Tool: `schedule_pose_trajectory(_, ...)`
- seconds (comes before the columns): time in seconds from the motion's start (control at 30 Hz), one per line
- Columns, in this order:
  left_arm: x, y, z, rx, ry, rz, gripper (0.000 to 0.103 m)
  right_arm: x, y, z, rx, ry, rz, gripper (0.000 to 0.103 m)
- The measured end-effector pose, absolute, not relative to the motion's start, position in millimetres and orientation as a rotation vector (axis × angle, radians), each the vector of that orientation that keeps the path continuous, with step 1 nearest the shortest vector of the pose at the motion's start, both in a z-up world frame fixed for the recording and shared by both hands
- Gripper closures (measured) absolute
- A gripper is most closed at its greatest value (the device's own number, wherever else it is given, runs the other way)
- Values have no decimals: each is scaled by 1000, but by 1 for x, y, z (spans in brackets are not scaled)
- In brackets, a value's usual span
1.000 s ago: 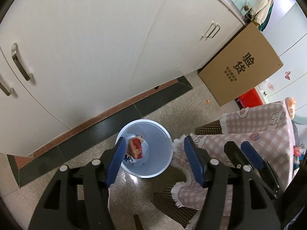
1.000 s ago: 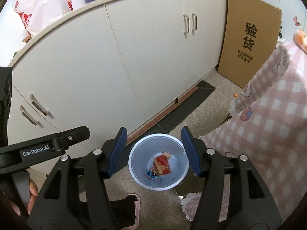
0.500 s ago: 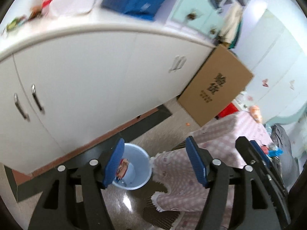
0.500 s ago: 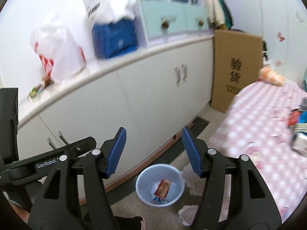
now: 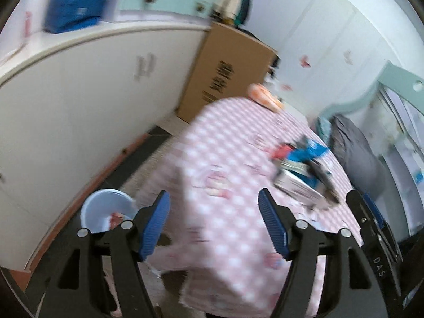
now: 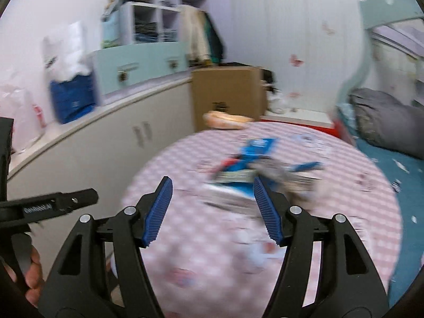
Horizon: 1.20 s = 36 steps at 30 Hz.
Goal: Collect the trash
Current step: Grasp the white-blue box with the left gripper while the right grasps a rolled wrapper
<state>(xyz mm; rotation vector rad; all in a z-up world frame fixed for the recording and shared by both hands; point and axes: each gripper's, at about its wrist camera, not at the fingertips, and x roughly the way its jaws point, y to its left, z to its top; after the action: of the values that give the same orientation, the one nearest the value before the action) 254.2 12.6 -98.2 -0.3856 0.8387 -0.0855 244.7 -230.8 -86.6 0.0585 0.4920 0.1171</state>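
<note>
A pile of trash (image 6: pixel 254 169), blue, red and white packets and a box, lies on a table with a pink checked cloth (image 6: pixel 212 251); it also shows in the left wrist view (image 5: pixel 299 167). A light blue bin (image 5: pixel 103 209) with a red wrapper inside stands on the floor at lower left. My left gripper (image 5: pixel 214 222) is open and empty above the table's near edge. My right gripper (image 6: pixel 212 209) is open and empty, just short of the pile. Both views are blurred.
White cabinets (image 5: pixel 79 100) run along the left, with a blue bag (image 6: pixel 71 100) and plastic bags on top. A cardboard box (image 5: pixel 228 71) leans beyond the table. An orange-pink item (image 6: pixel 225 120) lies at the table's far edge. A bed with a grey pillow (image 6: pixel 384 116) is at right.
Both grippers have swung up and to the right, away from the bin and over the table. The bin has dropped out of the right wrist view. Both stay open and empty.
</note>
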Motion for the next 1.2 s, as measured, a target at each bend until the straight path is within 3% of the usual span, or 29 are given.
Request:
schedule_pose_trajectory(0.3,294,-78,-114,-413,953,-177,35,264,-306,-119,7,581,37,40)
schedule_pose_trajectory(0.83,363,-146,-159,-517,1097,-161,35,323,-303,-144,-214,650,117,40)
schedule_pose_trajectory(1.0,373,-149,-162,-517,1109,-124,36,330,-304,-148,-200,682,148,64)
schedule_pose_trajectory(1.13,377,-147,-164,-503,1109,-103,61,329,-305,-146,-198,670,151,74)
schedule_pose_trajectory(1.2,376,-143,-166,-516,1123,-123,67,326,-305,-144,-193,657,155,78)
